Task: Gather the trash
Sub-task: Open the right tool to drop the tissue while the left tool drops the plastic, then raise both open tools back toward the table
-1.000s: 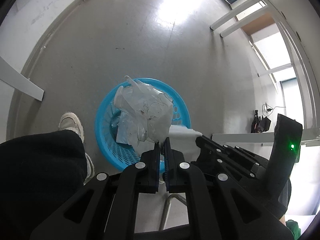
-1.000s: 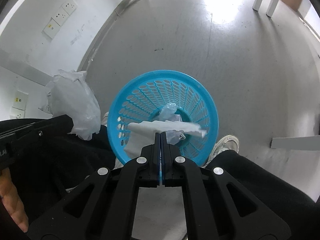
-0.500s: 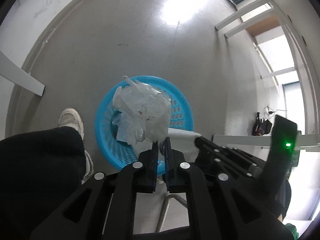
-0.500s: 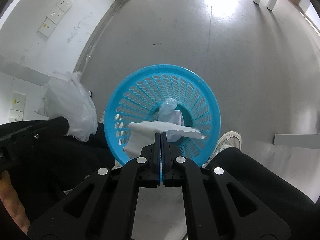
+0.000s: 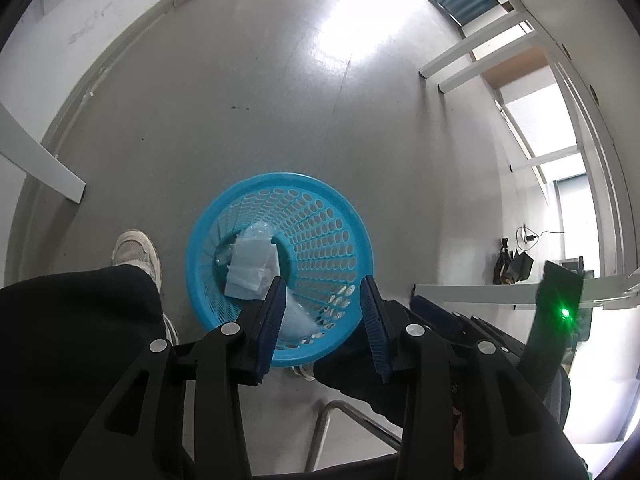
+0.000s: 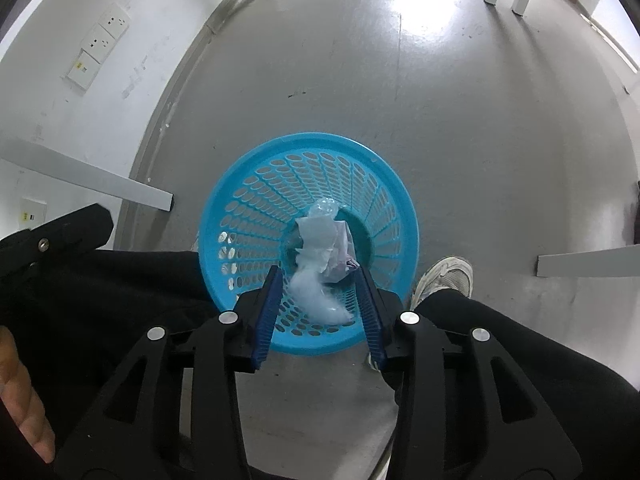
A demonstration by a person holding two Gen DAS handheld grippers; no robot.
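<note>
A round blue plastic basket (image 5: 352, 220) stands on the grey floor below both grippers; it also shows in the right wrist view (image 6: 256, 184). Inside lie a clear plastic bag and white paper trash (image 5: 250, 268), seen in the right wrist view as a crumpled bag (image 6: 324, 240) with a white sheet (image 6: 316, 300) falling or resting on the near wall. My left gripper (image 5: 324, 284) is open and empty above the basket's near rim. My right gripper (image 6: 318, 276) is open and empty above the same rim.
The person's black trouser legs (image 5: 72, 340) and white shoes (image 5: 134, 252) (image 6: 444, 280) flank the basket. White table legs (image 5: 44, 168) (image 6: 88, 180) and a wall with sockets (image 6: 100, 40) stand to the left. A metal chair frame (image 5: 344, 424) is below.
Both grippers have opened. The left let go of the clear plastic bag and the right let go of the white paper; both pieces have dropped into the blue basket.
</note>
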